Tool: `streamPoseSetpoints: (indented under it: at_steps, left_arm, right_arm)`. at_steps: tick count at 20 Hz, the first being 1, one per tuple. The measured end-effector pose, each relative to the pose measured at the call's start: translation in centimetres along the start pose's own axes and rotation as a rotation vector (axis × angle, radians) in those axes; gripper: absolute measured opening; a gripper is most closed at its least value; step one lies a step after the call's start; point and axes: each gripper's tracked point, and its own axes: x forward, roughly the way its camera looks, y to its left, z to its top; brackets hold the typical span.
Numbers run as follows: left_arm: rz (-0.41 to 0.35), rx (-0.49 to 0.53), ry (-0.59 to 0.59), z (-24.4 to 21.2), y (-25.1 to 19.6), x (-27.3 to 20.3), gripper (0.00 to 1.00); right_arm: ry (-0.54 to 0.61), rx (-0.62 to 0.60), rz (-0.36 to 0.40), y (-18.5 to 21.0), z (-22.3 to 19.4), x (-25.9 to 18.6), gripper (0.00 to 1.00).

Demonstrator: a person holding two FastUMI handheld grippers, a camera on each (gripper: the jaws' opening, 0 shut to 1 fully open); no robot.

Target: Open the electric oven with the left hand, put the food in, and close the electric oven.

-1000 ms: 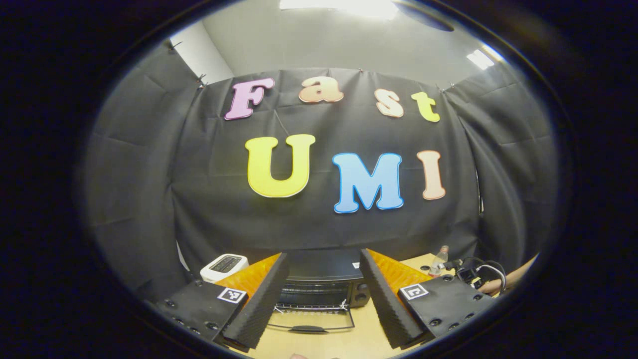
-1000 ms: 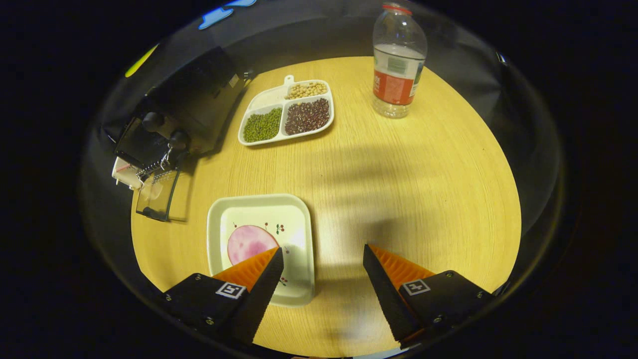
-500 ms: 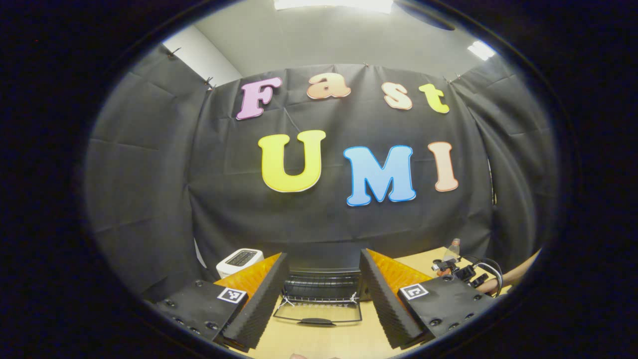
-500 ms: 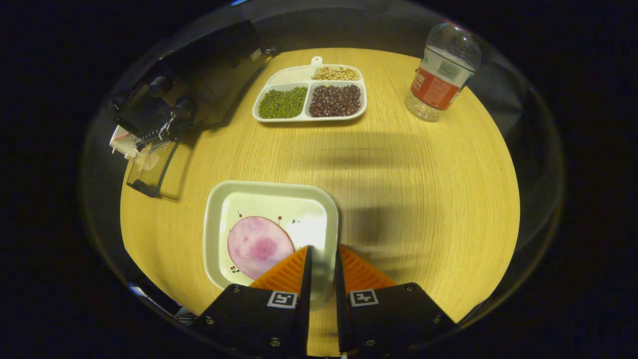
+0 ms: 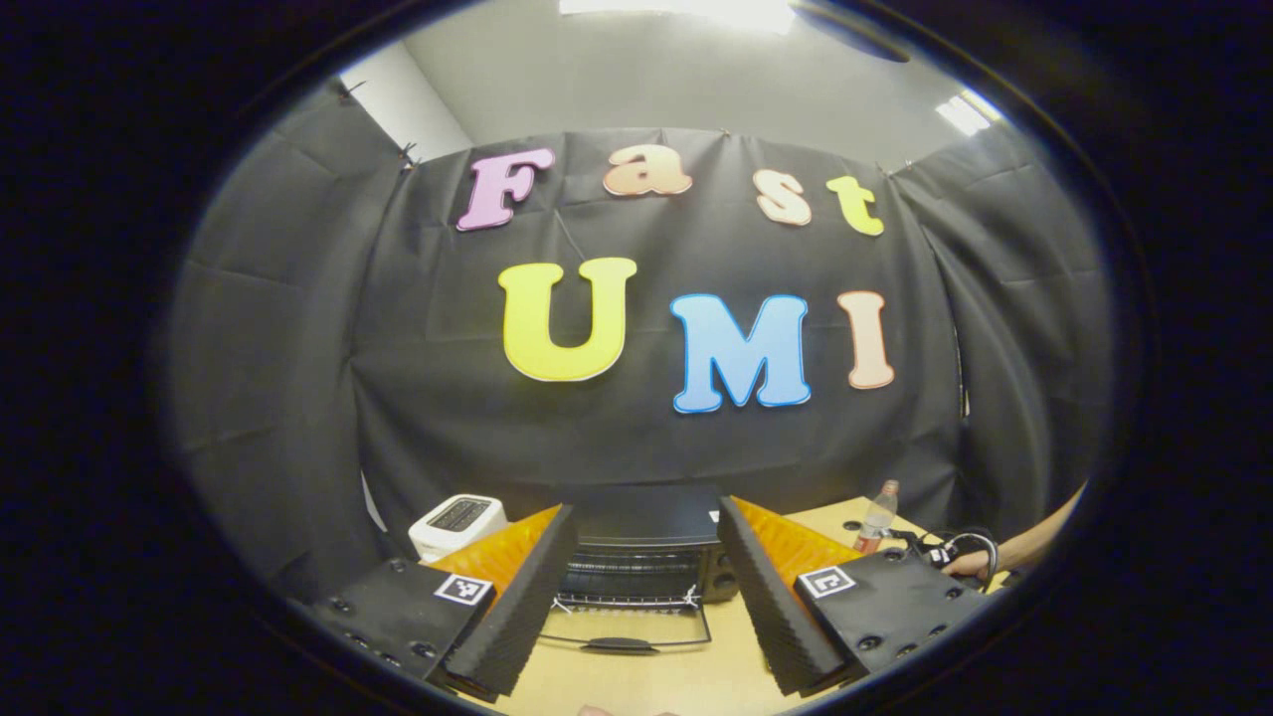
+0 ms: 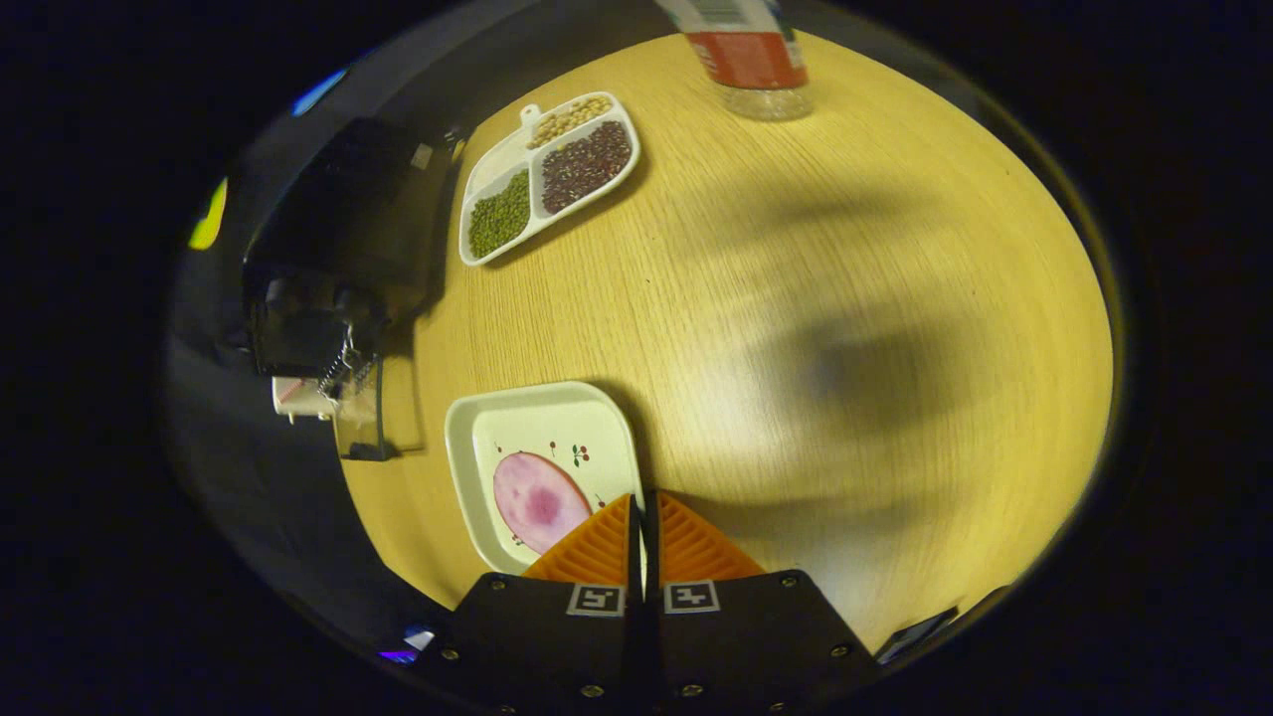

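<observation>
A white square plate (image 6: 522, 426) carries a round pink slice of meat (image 6: 540, 502) on the wooden table. My right gripper (image 6: 641, 495) is shut on the plate's near right rim. The black electric oven (image 6: 333, 234) stands at the table's left, its glass door (image 6: 358, 420) folded down flat. In the left gripper view the oven (image 5: 641, 557) is straight ahead, with its wire rack visible and the door (image 5: 622, 636) lying open. My left gripper (image 5: 646, 507) is open and held back from the oven with nothing in it.
A divided white tray (image 6: 547, 169) of beans lies beside the oven. A plastic bottle (image 6: 751, 60) stands at the far edge. A white toaster (image 5: 457, 522) sits left of the oven. A hand (image 5: 980, 562) holding the other gripper shows at the right.
My right gripper went from open beside the plate to shut on its rim. Its view then swung, so the bottle slid to the top edge. The left gripper has barely shifted.
</observation>
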Motion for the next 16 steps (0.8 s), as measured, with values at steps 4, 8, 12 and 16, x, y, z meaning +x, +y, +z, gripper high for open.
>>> streamPoseSetpoints:
  at_steps: [4,8,12,16]
  left_arm:
    - [-0.032,-0.019,0.005,0.1,2.2,1.5,1.00]
    - [-0.052,-0.030,0.000,0.3,3.4,2.9,0.96]
    - [-0.073,-0.043,-0.004,0.4,3.6,3.9,1.00]
    - [-0.091,-0.044,-0.023,0.9,4.0,4.5,1.00]
  right_arm:
    - [-0.055,0.146,0.184,1.1,-1.3,-0.1,0.00]
    - [-0.112,0.256,0.262,1.4,-1.8,0.2,0.00]
    - [-0.161,0.291,0.285,1.7,-2.6,-1.0,0.00]
    - [-0.230,0.272,0.288,4.3,-4.9,-3.5,0.00]
